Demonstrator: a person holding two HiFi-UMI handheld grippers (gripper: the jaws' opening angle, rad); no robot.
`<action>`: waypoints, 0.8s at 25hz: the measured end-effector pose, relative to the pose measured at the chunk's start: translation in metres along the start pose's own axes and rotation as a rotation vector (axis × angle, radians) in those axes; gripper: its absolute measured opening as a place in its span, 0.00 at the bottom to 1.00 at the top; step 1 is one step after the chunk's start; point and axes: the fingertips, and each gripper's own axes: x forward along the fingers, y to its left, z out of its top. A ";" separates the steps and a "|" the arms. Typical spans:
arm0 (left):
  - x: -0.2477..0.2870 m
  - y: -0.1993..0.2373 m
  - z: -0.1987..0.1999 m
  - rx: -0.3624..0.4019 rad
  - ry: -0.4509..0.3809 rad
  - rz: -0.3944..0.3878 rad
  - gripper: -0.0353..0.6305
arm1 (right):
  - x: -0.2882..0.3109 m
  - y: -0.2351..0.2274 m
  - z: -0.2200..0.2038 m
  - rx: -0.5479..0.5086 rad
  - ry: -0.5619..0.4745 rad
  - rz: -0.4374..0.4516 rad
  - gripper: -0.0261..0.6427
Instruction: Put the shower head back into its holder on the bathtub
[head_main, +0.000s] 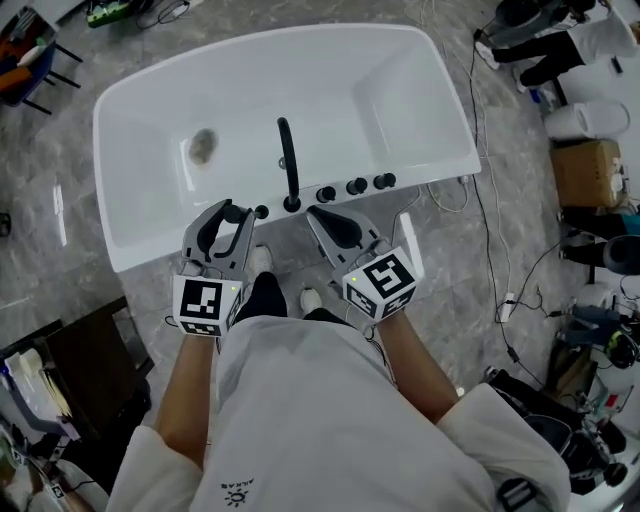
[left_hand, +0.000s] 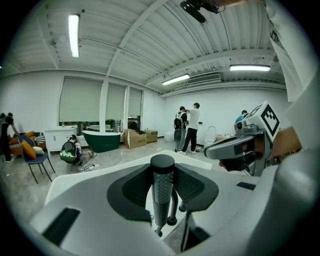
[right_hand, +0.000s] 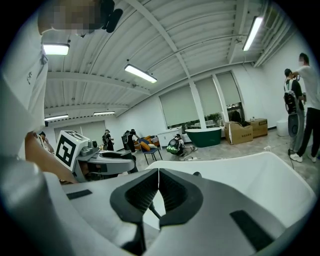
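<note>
Bathtub: we are standing at the long front rim of a glossy white bathtub (head_main: 150, 222), a smooth rounded basin with a dull metal drain (head_main: 202, 147) in its floor.
Fittings: a slim black spout (head_main: 288, 160) is rising from the front rim and curving over the basin. Three round black knobs (head_main: 357, 186) are sitting in a row to its right, and a small black round fitting (head_main: 262, 212) is sitting on the rim to its left.
Left gripper: we are holding the left gripper (head_main: 232, 213) over the front rim, just beside that round fitting. Its dark ribbed jaws are pinching the shower head (left_hand: 162, 192) from both sides.
Shower head: it is standing upright between the left jaws, a black cylinder with a smooth flat cap and a grey dimpled grip band along its shaft.
Right gripper: we are keeping the right gripper (head_main: 318, 216) near the spout's base, well apart from the shower head. Its jaws are pressed together at the tips with nothing between them.
Marker cubes: a white cube with black square markers (head_main: 207, 303) is riding on the back of each gripper.
Floor: grey marbled tile (head_main: 60, 200) is lying around the tub, with loose cables (head_main: 495, 230) trailing across it on the right.
</note>
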 end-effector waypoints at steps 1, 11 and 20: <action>0.003 0.003 -0.003 -0.003 0.005 -0.009 0.27 | 0.005 -0.002 -0.001 0.002 0.004 -0.006 0.06; 0.031 0.020 -0.056 -0.053 0.081 -0.088 0.27 | 0.035 -0.010 -0.040 0.048 0.077 -0.059 0.06; 0.046 0.023 -0.101 -0.054 0.128 -0.110 0.27 | 0.053 -0.002 -0.078 0.063 0.128 -0.046 0.06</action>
